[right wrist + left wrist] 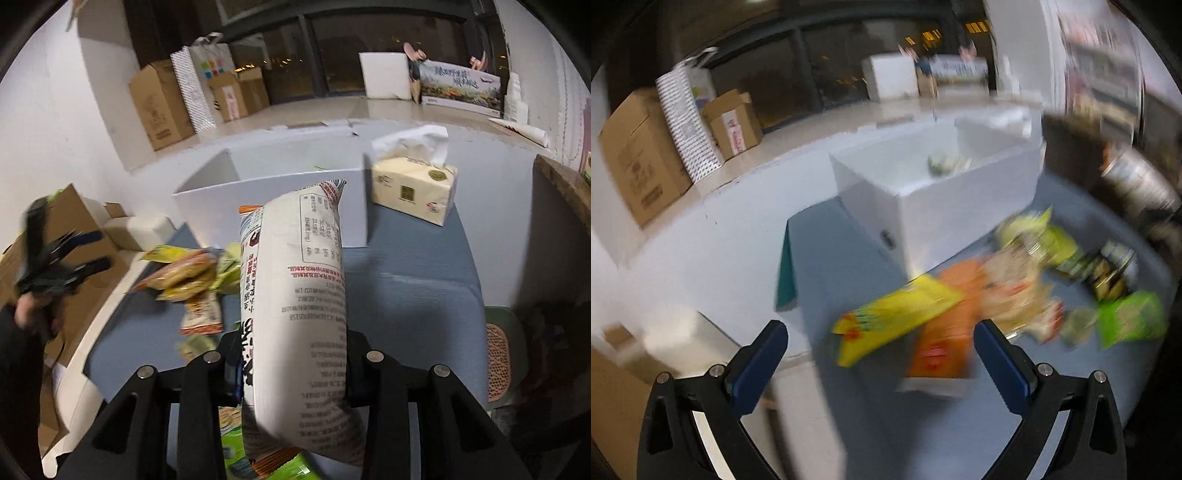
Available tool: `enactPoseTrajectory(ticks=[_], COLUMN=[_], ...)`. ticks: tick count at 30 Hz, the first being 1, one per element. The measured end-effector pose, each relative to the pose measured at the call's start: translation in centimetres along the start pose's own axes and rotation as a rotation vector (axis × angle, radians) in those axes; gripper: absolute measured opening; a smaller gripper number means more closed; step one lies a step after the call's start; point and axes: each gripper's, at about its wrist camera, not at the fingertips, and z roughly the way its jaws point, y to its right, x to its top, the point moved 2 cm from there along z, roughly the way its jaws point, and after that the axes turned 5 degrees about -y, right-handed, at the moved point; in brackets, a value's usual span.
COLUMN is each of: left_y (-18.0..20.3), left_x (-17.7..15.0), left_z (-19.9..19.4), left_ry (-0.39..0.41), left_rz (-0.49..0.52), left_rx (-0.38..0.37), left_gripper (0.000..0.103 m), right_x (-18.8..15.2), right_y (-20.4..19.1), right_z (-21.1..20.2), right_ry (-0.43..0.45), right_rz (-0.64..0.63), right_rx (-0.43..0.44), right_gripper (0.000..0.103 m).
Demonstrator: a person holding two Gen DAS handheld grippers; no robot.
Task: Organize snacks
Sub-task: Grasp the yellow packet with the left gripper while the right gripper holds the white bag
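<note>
My right gripper [291, 369] is shut on a white snack bag [299, 295] with printed text, held upright above the blue table in front of the white open box [280, 199]. My left gripper [881, 343] is open and empty, above the table's left end, just short of a yellow packet [894, 317] and an orange packet [945, 325]; it also shows blurred in the right wrist view [70, 258]. More snack packets [1034, 273] lie in a pile to its right. The white box [923, 192] holds a greenish item [942, 162].
A tissue pack [413, 188] stands right of the box. Cardboard boxes [162, 107] line the back-left wall. A green packet [1130, 317] lies at the right of the pile. A cardboard box [74, 236] stands left of the table.
</note>
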Motion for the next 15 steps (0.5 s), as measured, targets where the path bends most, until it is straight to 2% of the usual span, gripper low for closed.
enactPoseTrajectory(ticks=[7, 10, 14, 15], left_y=[1.0, 1.5, 1.1, 0.8], left_x=[-0.1, 0.4, 1.5, 1.8], left_z=[6.7, 8.4, 10.6, 10.8], left_ry=[-0.169, -0.195, -0.226, -0.225], left_rz=[0.352, 0.405, 0.395, 0.382], left_rx=[0.113, 0.12, 0.093, 0.078], left_gripper=[0.102, 0.102, 0.102, 0.098], right_x=[-1.0, -1.2, -1.3, -1.4], right_y=[-0.8, -1.0, -1.0, -1.1], right_z=[-0.3, 0.1, 0.8, 1.0], right_ry=[0.008, -0.005, -0.019, -0.022], right_rz=[0.008, -0.003, 0.009, 0.008], right_rx=[0.008, -0.011, -0.018, -0.024], right_gripper=[0.04, 0.04, 0.041, 0.041])
